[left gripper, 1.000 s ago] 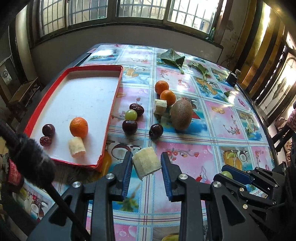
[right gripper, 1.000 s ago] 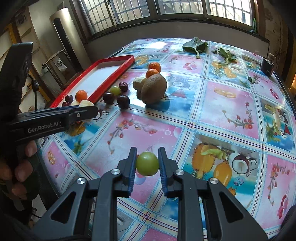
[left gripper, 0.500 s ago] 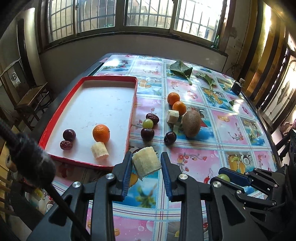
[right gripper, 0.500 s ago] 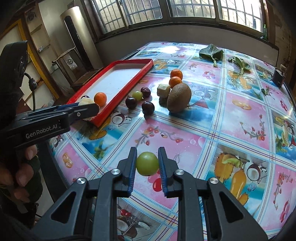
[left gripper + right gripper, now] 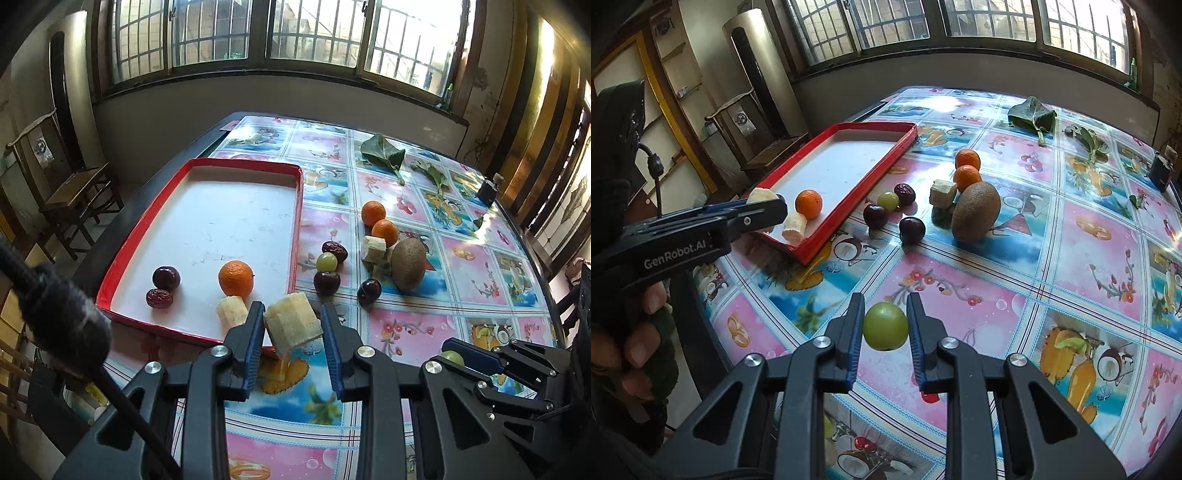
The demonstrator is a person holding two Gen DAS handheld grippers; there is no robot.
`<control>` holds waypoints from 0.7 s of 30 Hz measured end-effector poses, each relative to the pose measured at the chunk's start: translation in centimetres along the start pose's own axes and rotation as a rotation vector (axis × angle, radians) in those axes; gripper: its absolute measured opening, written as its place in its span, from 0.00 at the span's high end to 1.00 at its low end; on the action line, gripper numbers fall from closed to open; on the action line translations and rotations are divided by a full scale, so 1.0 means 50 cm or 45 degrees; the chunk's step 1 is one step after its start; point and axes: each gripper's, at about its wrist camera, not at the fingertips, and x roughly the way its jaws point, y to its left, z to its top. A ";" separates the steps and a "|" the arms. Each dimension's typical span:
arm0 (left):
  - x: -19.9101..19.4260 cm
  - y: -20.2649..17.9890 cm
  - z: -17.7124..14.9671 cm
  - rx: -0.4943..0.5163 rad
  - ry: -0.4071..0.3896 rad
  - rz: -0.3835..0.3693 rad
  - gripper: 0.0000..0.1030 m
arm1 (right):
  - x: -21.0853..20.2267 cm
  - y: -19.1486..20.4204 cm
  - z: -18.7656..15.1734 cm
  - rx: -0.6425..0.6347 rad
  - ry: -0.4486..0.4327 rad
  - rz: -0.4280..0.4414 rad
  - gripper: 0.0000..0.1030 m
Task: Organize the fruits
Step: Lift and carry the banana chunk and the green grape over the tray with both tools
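Note:
My left gripper (image 5: pixel 293 325) is shut on a pale banana chunk (image 5: pixel 292 325), held above the near edge of the red tray (image 5: pixel 298 206). The tray holds an orange (image 5: pixel 236 278), another banana chunk (image 5: pixel 231 311), a dark cherry (image 5: pixel 166 277) and a red date (image 5: pixel 159 298). My right gripper (image 5: pixel 885 326) is shut on a green grape (image 5: pixel 885 326) above the tablecloth, to the right of the tray (image 5: pixel 886 162). On the cloth beside the tray lie two oranges (image 5: pixel 967 159), a kiwi (image 5: pixel 976 211), a banana chunk (image 5: pixel 942 192), a green grape (image 5: pixel 888 200), a date (image 5: pixel 905 194) and two dark cherries (image 5: pixel 875 216).
Two green leaves (image 5: pixel 382 155) and a small dark box (image 5: pixel 487 191) lie at the table's far side. A wooden chair (image 5: pixel 70 192) stands left of the table. A person's hand (image 5: pixel 631 343) grips the left tool. Windows run along the far wall.
Both grippers have drawn back and risen a little with their fruit still held. The tray and loose fruit now look farther away.

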 end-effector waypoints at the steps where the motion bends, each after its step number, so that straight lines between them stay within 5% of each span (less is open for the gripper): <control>1: 0.000 0.007 0.002 -0.006 -0.003 0.005 0.71 | 0.002 0.001 0.002 -0.002 0.001 0.002 0.76; 21: 0.031 0.187 0.049 -0.203 -0.027 0.105 0.71 | 0.104 0.066 0.143 -0.060 -0.017 0.122 0.76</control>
